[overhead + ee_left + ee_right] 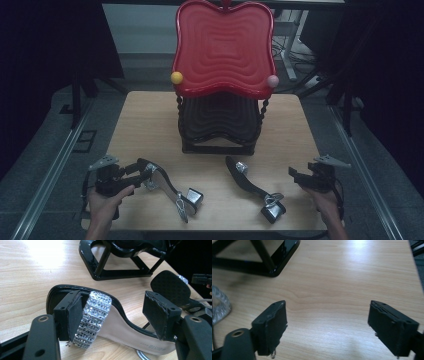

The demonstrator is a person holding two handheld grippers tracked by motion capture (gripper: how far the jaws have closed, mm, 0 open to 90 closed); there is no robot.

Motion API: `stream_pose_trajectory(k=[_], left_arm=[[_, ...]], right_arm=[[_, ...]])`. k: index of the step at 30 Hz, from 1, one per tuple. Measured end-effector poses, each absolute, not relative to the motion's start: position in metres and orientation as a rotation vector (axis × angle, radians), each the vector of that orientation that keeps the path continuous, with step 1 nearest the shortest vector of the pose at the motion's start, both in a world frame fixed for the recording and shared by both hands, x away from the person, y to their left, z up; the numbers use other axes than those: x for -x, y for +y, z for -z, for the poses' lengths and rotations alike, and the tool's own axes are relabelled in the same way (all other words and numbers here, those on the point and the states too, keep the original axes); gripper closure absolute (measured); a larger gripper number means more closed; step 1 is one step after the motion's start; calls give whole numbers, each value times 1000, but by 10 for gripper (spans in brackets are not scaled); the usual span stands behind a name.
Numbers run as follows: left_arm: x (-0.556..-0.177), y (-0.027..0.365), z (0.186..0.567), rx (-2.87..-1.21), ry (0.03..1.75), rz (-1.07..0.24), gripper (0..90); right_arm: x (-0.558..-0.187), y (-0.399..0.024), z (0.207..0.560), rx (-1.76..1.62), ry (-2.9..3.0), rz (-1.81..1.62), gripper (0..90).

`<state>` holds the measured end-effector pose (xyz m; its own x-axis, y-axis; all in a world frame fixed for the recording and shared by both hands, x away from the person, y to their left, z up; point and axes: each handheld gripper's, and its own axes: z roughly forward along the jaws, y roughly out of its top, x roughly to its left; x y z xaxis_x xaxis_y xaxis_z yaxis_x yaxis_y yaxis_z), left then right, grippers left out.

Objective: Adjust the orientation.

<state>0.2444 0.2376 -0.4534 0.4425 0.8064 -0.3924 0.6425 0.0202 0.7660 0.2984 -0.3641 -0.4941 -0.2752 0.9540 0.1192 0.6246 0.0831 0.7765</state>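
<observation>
Left tongs (113, 315) open around the toe end of the left sandal (167, 187), one pad just beside its rhinestone strap (93, 318), the other clear of the sole. Sandal lying on the wooden table (145, 115), block heel toward the near edge. Right tongs (328, 326) spread wide over bare wood, gripping nothing, near the right sandal (252, 187). Black-and-red tiered stand (222, 80) behind both sandals.
</observation>
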Motion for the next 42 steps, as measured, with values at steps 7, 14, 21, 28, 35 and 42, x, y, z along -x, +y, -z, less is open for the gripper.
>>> stream_pose_trajectory(k=[7,14,21,28,35,42], left_arm=[[-244,238,454,-1696,1279,-224,321],[-244,236,455,-1709,1273,-224,322],[-222,247,451,-1683,1272,-235,406],[-192,264,463,-1685,1309,-226,741],[-193,246,467,-1742,1272,-202,899],[-202,217,476,-1845,1239,-151,900]], right_arm=[[-300,-370,494,-1545,1943,-1076,247],[-299,-372,493,-1518,1956,-1106,293],[-295,-373,489,-1502,1947,-1119,296],[-297,-373,494,-1522,1937,-1112,306],[-282,-369,494,-1514,1972,-1136,319],[-284,-371,497,-1510,2005,-1115,322]])
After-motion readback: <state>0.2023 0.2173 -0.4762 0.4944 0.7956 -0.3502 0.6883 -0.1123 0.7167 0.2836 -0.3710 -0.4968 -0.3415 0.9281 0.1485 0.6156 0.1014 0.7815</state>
